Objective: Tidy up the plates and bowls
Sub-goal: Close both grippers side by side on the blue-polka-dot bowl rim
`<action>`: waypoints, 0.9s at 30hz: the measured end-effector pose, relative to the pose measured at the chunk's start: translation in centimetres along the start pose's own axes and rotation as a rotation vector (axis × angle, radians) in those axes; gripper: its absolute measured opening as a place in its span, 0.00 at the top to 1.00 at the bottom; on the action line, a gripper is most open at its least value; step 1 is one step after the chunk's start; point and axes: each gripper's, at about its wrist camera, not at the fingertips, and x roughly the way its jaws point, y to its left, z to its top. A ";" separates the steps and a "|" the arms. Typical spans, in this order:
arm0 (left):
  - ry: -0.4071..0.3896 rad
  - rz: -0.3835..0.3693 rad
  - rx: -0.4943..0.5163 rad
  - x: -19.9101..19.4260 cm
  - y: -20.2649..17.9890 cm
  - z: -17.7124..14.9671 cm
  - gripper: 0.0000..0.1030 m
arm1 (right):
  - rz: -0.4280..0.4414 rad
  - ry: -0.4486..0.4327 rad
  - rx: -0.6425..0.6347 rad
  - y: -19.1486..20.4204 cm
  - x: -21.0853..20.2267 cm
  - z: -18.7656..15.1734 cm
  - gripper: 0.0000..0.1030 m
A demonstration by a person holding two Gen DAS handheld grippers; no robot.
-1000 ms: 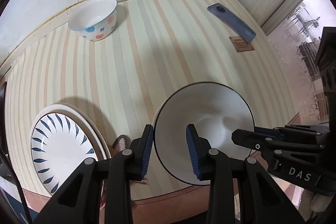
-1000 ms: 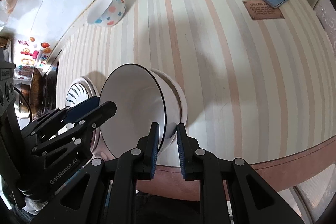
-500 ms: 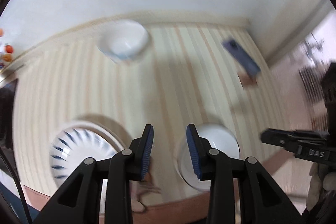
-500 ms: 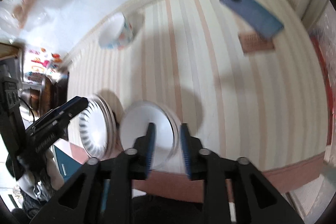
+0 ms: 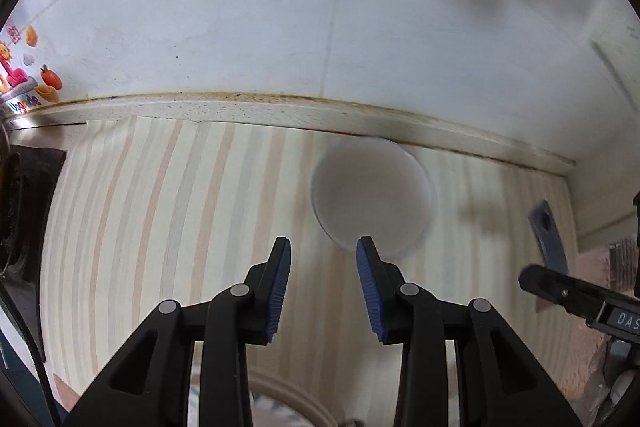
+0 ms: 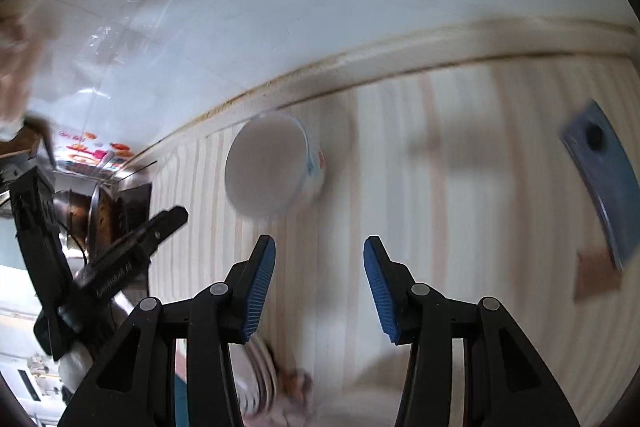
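Note:
A white bowl with coloured spots (image 5: 372, 201) (image 6: 272, 165) sits on the striped counter close to the back wall, blurred by motion. My left gripper (image 5: 323, 287) is open and empty, a short way in front of the bowl. My right gripper (image 6: 318, 289) is open and empty too, with the bowl ahead and to its left. A plate's rim (image 5: 296, 399) shows at the bottom of the left wrist view, between the gripper's arms. Stacked plates (image 6: 260, 375) show blurred low in the right wrist view. The black-rimmed bowl is out of view.
A blue phone (image 5: 550, 239) (image 6: 600, 175) lies at the right beside a brown tag (image 6: 598, 277). The white wall (image 5: 320, 27) rises just behind the bowl. A dark stove (image 5: 24, 211) is at the far left. Striped counter (image 5: 160, 227) stretches left of the bowl.
Both grippers let go of the black-rimmed bowl, rose and swung toward the spotted bowl at the back wall. The right gripper's jaws have spread wider.

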 end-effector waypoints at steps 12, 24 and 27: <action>0.138 -0.053 -0.032 9.8 1.3 3.1 0.70 | 0.027 0.093 0.026 0.7 10.6 5.6 0.65; 0.110 -0.105 0.018 9.9 -0.6 2.9 0.77 | -0.032 0.119 -0.014 0.8 11.9 5.8 0.85; 0.106 -0.107 0.034 9.4 -0.8 3.1 0.77 | -0.038 0.116 -0.021 1.0 11.5 5.4 0.85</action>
